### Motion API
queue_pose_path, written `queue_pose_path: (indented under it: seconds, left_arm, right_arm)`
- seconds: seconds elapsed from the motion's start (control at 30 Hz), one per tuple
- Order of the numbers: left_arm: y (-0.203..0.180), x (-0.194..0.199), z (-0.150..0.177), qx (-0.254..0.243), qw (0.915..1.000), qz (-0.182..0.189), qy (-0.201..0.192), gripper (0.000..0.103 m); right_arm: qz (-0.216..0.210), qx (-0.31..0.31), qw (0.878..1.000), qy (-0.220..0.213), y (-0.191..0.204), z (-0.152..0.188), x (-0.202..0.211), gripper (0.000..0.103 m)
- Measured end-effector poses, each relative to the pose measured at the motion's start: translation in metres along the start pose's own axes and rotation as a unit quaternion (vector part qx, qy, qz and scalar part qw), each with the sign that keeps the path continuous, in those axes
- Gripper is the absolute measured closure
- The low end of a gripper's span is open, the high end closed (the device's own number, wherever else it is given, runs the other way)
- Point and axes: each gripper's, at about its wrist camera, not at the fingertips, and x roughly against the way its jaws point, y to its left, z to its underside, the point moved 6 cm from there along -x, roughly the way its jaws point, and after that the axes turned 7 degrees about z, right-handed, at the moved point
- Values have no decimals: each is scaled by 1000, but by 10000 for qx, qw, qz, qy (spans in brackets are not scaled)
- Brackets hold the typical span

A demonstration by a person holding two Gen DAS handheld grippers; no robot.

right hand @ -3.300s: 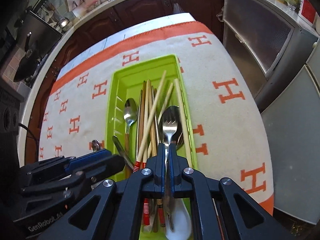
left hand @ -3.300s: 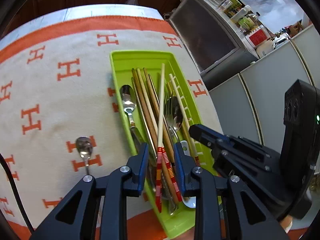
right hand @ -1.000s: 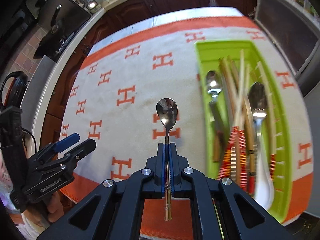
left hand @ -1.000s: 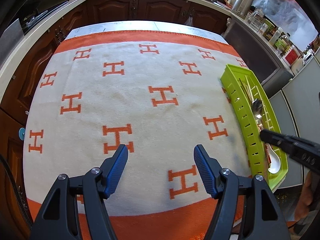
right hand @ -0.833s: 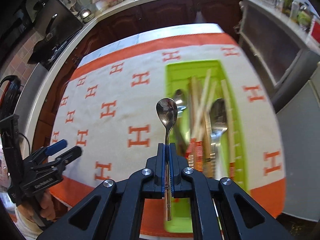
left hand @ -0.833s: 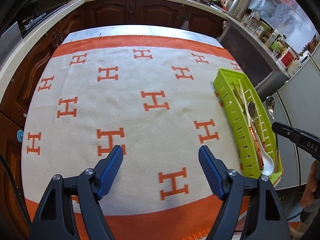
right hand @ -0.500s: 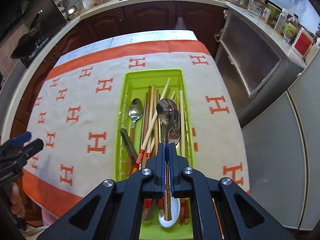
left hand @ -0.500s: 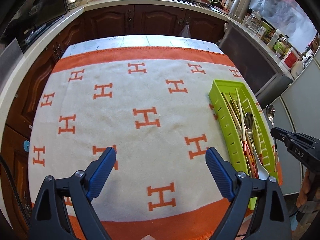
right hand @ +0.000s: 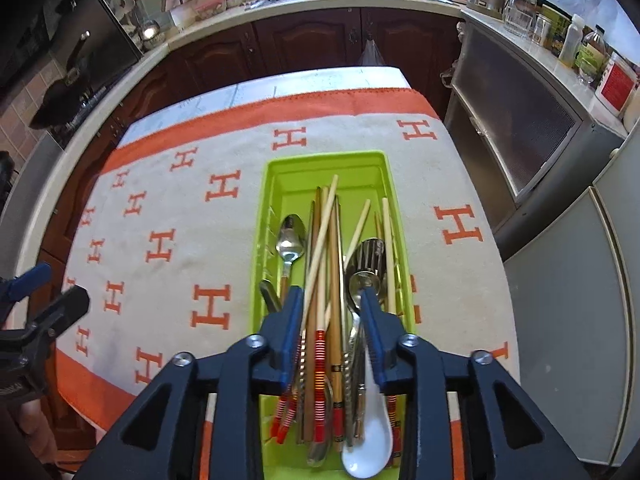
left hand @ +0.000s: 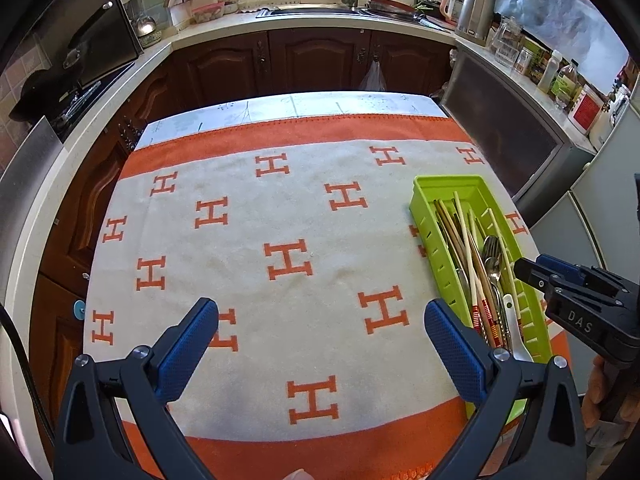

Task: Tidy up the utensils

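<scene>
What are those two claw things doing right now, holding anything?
Left gripper: open, holding nothing, above the cloth.
Right gripper: open, holding nothing, over the green tray.

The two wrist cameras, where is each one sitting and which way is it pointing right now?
Left wrist: behind the open left tongs, high over the cloth, facing the far cabinets; right tongs and some fingers show at right.
Right wrist: behind the open right tongs, directly above the green tray, looking along its spoons and chopsticks; left tongs show at left.
Shared: tray, cloth, kitchen counter.
</scene>
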Motion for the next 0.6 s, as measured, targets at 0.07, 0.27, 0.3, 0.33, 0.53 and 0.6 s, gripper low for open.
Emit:
queue_pose_path:
  seconds: [0.07, 0.27, 0.3, 0.33, 0.53, 0.6]
  left_arm:
    - [-1, 4, 2, -18, 10000, -35, -28, 1]
    - [-1, 21, 12, -41, 9997, -198, -142, 1]
    - [-1, 23, 14, -31, 9996, -220, -150, 1]
    - [0, 25, 17, -21, 9996, -245, -160, 1]
    - [5, 38, 38, -1, 9987, -423, -273, 1]
    - [7, 43, 47, -7, 9983, -501, -300, 1]
  right_arm:
    - [-67, -77, 9999, -86, 1, 2, 9, 63]
    - [-233, -268, 9992, -163, 6, 18, 26, 58]
    - [-253, -275, 9992, -171, 8, 22, 28, 57]
    - [-267, -274, 9991, -186, 10, 26, 30, 56]
    - [-256, -252, 9992, -176, 16, 56, 33, 54]
    - [-245, -282, 9990, -226, 17, 65, 36, 54]
